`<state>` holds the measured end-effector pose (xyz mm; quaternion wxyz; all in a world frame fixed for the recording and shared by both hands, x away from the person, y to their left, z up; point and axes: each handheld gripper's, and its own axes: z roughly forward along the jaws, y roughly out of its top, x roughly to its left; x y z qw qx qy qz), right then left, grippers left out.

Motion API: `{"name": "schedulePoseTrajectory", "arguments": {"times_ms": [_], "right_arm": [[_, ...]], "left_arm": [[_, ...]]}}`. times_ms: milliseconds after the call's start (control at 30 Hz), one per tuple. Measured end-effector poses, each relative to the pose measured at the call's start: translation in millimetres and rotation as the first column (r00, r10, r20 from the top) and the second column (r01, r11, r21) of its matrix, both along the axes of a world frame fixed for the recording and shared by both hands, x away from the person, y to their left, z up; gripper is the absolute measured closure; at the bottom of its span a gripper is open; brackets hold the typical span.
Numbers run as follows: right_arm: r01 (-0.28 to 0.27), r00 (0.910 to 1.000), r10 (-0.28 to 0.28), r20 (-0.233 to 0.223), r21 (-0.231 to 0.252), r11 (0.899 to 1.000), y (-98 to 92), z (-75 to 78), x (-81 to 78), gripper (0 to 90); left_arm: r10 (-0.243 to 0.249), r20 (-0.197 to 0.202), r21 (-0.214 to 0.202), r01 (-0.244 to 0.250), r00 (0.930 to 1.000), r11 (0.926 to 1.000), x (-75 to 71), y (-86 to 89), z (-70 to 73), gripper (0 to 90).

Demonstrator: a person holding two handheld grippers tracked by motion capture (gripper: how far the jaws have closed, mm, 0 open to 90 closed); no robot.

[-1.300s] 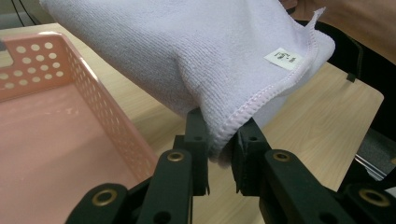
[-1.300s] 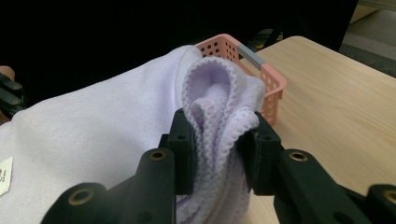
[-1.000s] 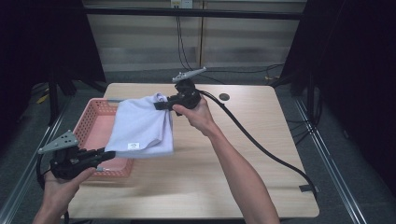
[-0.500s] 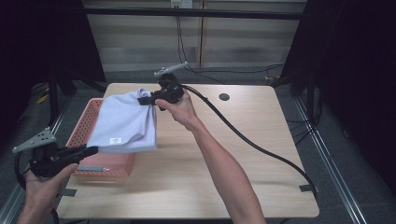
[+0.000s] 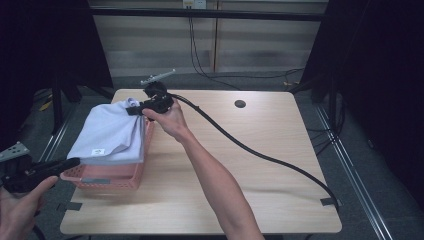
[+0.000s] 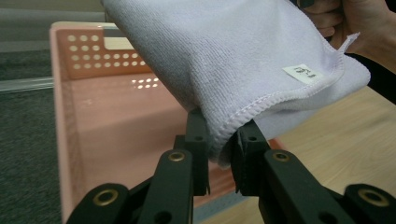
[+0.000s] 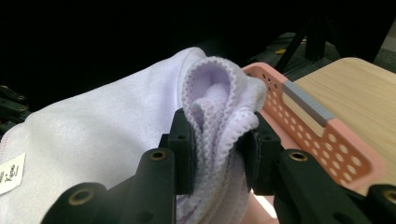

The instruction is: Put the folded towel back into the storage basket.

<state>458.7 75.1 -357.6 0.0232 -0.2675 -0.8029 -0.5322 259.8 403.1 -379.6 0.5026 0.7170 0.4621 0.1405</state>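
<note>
a small white label (image 6: 302, 73) on the towel (image 6: 224, 56) carries print too blurred to read.

We noted a light wooden table (image 5: 260, 130) with rounded corners, its top bearing a round dark grommet hole (image 5: 240, 104) toward the far edge. Strips of dark tape (image 5: 329, 202) sat at the near right corner, and another strip of tape (image 5: 73, 206) at the near left. Beyond the table we recorded a pale panelled wall (image 5: 165, 47) with thin cables (image 5: 197, 55) hanging down it to a grey floor (image 5: 350, 150). Black curtains (image 5: 380, 75) flanked both sides, and a dark stand leg (image 5: 59, 107) stood at left.
</note>
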Motion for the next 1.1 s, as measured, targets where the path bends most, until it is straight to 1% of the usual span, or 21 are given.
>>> {"name": "schedulePoseTrajectory", "arguments": {"times_ms": [33, 100, 133, 167, 267, 333, 367, 467, 533, 633, 700, 733, 800, 833, 900, 933, 1067, 1100], "right_arm": [[0.005, 1.0000, -0.005, -0.002, 0.005, 1.000, 5.0, -1.3, -0.1, 67.9], [-0.002, 1.0000, 0.002, -0.007, 0.004, 1.000, 12.0, -3.8, -0.2, 67.9], [-0.002, 1.0000, 0.002, 0.000, -0.004, 1.000, 15.3, -5.3, -0.2, 67.9], [-0.005, 0.9999, 0.005, -0.009, 0.000, 1.000, 18.0, -7.0, 0.1, 67.8], [-0.002, 0.9999, 0.002, -0.013, -0.008, 1.000, 22.0, -12.5, 1.5, 67.8], [-0.002, 0.9999, 0.002, -0.016, -0.008, 1.000, 23.2, -16.6, 2.6, 67.8], [0.001, 0.9998, -0.001, -0.019, -0.007, 1.000, 23.4, -20.3, 3.7, 67.8], [0.016, 0.9994, -0.017, -0.029, -0.007, 1.000, 24.4, -27.5, 6.8, 67.8], [0.025, 0.9991, -0.025, -0.035, -0.013, 1.000, 25.9, -31.7, 8.1, 67.8], [0.037, 0.9985, -0.038, -0.039, -0.020, 0.999, 27.1, -39.0, 8.8, 67.7], [0.041, 0.9979, -0.042, -0.048, -0.025, 0.999, 26.9, -45.6, 9.5, 67.7], [0.043, 0.9979, -0.044, -0.046, -0.026, 0.999, 26.4, -48.9, 9.8, 67.6], [0.050, 0.9968, -0.052, -0.062, -0.030, 0.998, 26.2, -55.6, 10.7, 67.5], [0.054, 0.9966, -0.056, -0.061, -0.038, 0.998, 26.6, -58.7, 11.0, 67.4], [0.059, 0.9955, -0.062, -0.072, -0.043, 0.997, 28.1, -64.4, 12.4, 67.3], [0.065, 0.9949, -0.068, -0.074, -0.038, 0.997, 28.5, -66.0, 12.8, 67.2], [0.070, 0.9936, -0.074, -0.085, -0.047, 0.996, 30.9, -73.7, 15.0, 66.1], [0.072, 0.9932, -0.076, -0.089, -0.048, 0.996, 31.1, -75.0, 15.2, 65.7]], "left_arm": [[0.009, -0.001, 0.001, -0.009, 1.0000, 1.0000, -0.3, 2.7, -0.5, 78.9], [0.023, -0.009, -0.014, -0.023, 0.9997, 0.9996, 0.3, 10.8, -2.3, 78.9], [0.032, -0.015, -0.008, -0.032, 0.9994, 0.9994, 1.1, 13.6, -3.9, 78.9], [0.031, -0.022, -0.012, -0.031, 0.9993, 0.9994, 1.5, 14.9, -5.4, 78.9], [0.037, -0.028, -0.007, -0.037, 0.9989, 0.9993, 4.0, 17.7, -9.0, 78.9], [0.047, -0.035, 0.010, -0.047, 0.9983, 0.9988, 7.4, 18.3, -11.8, 78.9], [0.047, -0.042, 0.007, -0.047, 0.9980, 0.9989, 8.9, 18.0, -13.1, 78.9], [0.063, -0.059, 0.035, -0.061, 0.9963, 0.9975, 15.8, 18.2, -17.1, 78.9], [0.067, -0.065, 0.037, -0.065, 0.9956, 0.9972, 19.2, 19.7, -19.2, 78.9], [0.071, -0.089, 0.048, -0.067, 0.9935, 0.9966, 24.3, 19.8, -26.7, 78.9], [0.079, -0.101, 0.059, -0.073, 0.9918, 0.9956, 26.2, 18.1, -31.8, 78.9], [0.076, -0.103, 0.068, -0.069, 0.9918, 0.9953, 27.0, 17.7, -33.7, 78.9], [0.080, -0.111, 0.074, -0.072, 0.9906, 0.9946, 28.9, 16.8, -36.3, 78.8], [0.089, -0.115, 0.078, -0.080, 0.9893, 0.9937, 30.1, 16.5, -37.5, 78.8], [0.092, -0.122, 0.090, -0.081, 0.9883, 0.9926, 32.9, 16.3, -39.8, 78.8], [0.094, -0.124, 0.105, -0.081, 0.9878, 0.9912, 34.1, 16.0, -41.2, 78.8], [0.099, -0.139, 0.107, -0.084, 0.9853, 0.9906, 36.0, 15.7, -47.6, 78.6], [0.094, -0.143, 0.118, -0.077, 0.9852, 0.9901, 36.3, 15.2, -49.2, 78.3]]}}
